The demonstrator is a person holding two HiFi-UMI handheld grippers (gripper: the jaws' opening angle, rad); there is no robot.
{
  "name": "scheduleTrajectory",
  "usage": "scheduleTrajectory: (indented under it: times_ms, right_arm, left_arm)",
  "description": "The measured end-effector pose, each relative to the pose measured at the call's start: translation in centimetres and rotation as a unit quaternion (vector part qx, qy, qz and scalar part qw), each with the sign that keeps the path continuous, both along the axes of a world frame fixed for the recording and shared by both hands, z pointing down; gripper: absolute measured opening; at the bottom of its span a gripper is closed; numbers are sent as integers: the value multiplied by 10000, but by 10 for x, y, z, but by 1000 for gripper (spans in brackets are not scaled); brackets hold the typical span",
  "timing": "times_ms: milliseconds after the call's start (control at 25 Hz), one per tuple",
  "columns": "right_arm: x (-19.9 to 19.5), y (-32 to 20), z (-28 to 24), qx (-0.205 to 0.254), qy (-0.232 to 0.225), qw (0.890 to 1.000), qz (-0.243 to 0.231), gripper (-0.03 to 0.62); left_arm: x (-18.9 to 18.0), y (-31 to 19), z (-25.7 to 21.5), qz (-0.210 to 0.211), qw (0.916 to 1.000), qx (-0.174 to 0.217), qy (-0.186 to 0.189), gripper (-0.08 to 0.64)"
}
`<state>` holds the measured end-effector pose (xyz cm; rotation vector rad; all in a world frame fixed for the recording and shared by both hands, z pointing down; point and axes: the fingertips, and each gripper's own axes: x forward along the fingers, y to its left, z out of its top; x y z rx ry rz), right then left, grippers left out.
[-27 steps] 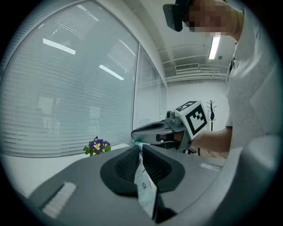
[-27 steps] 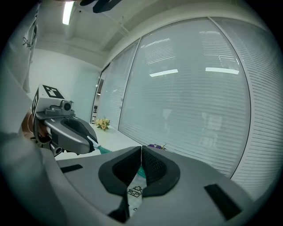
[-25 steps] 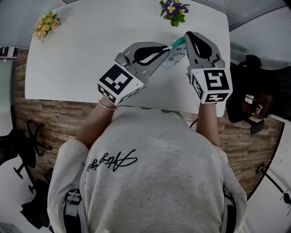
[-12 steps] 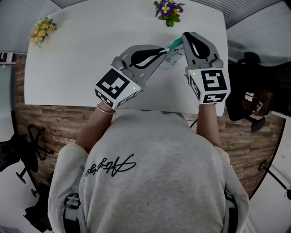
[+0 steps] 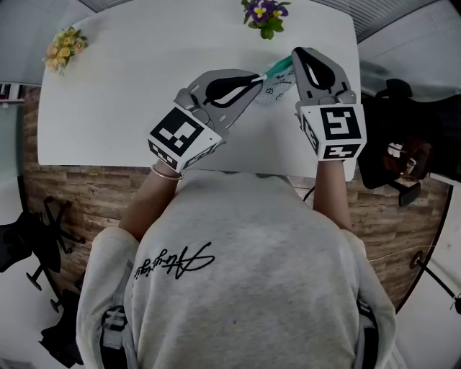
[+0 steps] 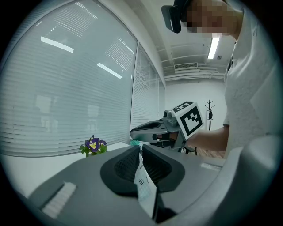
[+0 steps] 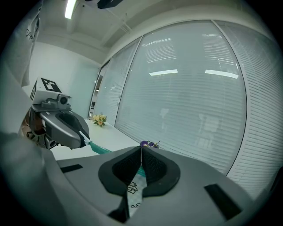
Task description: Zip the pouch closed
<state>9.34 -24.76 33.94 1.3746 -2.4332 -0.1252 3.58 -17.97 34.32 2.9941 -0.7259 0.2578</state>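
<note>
The left claw and the right claw each clamp tight on the pouch near the far right corner of the counter.

The white, round-cornered table lies under my tools. A small bunch of purple flowers with green leaves stands on it just beyond my right gripper (close to the far edge). A yellow flower bunch sits well to the left of my left gripper, at the far left corner.
</note>
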Motion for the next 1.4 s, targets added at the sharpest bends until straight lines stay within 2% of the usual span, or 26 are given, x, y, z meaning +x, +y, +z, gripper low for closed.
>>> scheduleTrajectory:
  times_ms: [1400]
  right_arm:
    - [27, -9, 15, 14, 218, 9986, 483, 9]
  left_arm:
    - [4, 7, 8, 52, 10000, -66, -22, 23]
